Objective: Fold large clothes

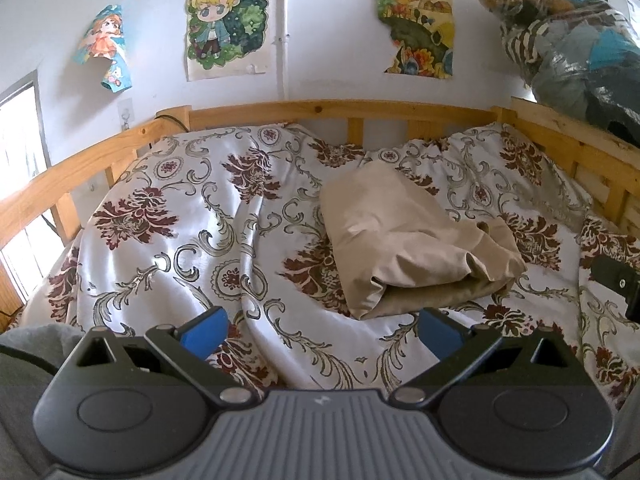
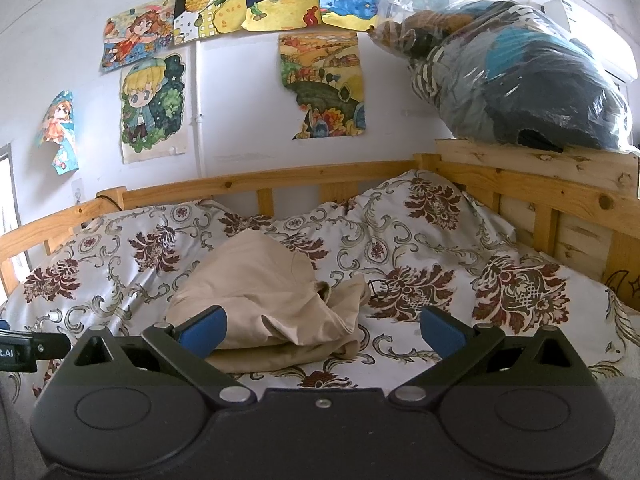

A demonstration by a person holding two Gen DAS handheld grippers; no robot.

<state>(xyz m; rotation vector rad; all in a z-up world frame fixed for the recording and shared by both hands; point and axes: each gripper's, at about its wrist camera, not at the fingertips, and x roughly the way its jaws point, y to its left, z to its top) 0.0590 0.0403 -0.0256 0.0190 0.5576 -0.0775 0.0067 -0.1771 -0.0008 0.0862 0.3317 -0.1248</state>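
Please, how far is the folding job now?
Done, it seems: the beige garment lies folded into a compact bundle on the patterned bedspread. In hand: nothing; the left hand-held gripper and the right hand-held gripper are both open and empty. Left: perhaps tidying its loose, wrinkled corner.

Soft daylight from window (image 1: pixel 18 184) at left, fisheye-bent edges, slight softness

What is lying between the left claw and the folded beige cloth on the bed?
Only the flowered bedcover. In the left wrist view, nothing else lies between the open left claw and the beige cloth.
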